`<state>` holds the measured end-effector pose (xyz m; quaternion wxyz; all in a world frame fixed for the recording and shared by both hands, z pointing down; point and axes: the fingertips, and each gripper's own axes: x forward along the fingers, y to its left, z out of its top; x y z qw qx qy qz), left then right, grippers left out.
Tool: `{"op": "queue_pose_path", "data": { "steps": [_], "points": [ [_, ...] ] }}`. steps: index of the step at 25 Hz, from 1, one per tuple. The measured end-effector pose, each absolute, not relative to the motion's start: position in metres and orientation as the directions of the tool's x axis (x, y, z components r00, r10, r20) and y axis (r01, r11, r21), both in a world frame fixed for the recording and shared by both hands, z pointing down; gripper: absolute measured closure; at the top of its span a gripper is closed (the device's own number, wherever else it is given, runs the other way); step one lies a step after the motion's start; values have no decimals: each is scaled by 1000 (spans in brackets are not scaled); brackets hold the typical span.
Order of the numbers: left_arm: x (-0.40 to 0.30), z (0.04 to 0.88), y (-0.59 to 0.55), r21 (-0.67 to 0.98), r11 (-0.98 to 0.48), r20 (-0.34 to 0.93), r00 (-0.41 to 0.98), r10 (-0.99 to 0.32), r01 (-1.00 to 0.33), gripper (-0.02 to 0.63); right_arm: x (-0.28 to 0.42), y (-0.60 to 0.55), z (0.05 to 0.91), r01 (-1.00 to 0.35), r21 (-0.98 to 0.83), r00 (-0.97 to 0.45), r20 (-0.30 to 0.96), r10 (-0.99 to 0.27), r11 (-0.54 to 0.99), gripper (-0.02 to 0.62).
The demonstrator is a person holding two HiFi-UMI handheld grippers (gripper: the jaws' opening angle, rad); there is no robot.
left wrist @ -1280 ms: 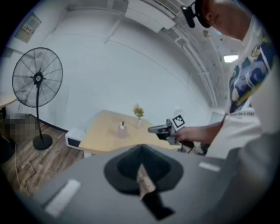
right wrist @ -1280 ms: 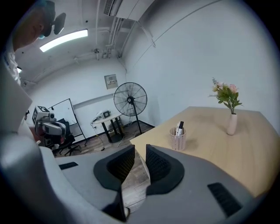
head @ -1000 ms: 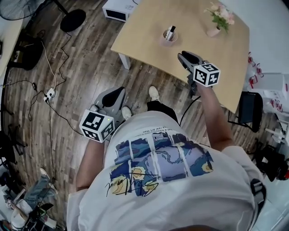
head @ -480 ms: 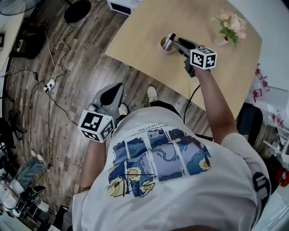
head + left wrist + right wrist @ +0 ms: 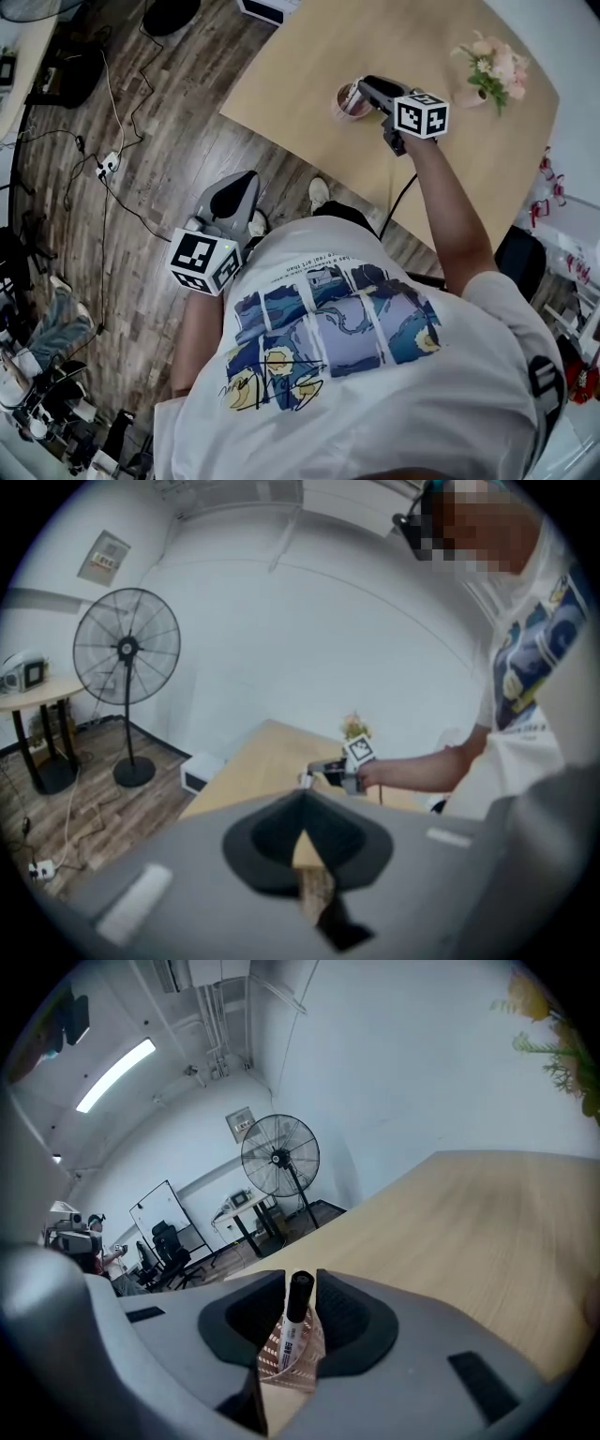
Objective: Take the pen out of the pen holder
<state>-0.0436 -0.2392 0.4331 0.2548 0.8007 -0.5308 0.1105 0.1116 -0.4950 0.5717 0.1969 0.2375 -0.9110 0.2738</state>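
At lower left, the left gripper (image 5: 246, 183) is held over the floor, jaws together and empty. At upper centre, on the bench (image 5: 291, 66), the right gripper (image 5: 362, 87) is being closed around the pen (image 5: 298, 1299), which stands in the pen holder (image 5: 291, 1358). The grasp is judged under way; a firm pinch and a straight lift are called for next.

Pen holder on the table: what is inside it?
One pen stands in the pen holder, black cap up between the right gripper's closing jaws. The holder's wall hides its lower half and anything else inside.
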Motion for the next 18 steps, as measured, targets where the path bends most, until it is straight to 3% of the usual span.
{"op": "queue_pose_path", "data": {
  "steps": [2, 18],
  "points": [
    [-45, 432, -242, 288, -307, 450, 411, -793, -907, 598, 111, -494, 569, -538, -401, -812, 483, -328, 742, 526],
    [-53, 425, -227, 278, -396, 430, 482, -763, -875, 598, 131, -482, 529, -610, -339, -781, 410, -471, 717, 537]
  ]
}}
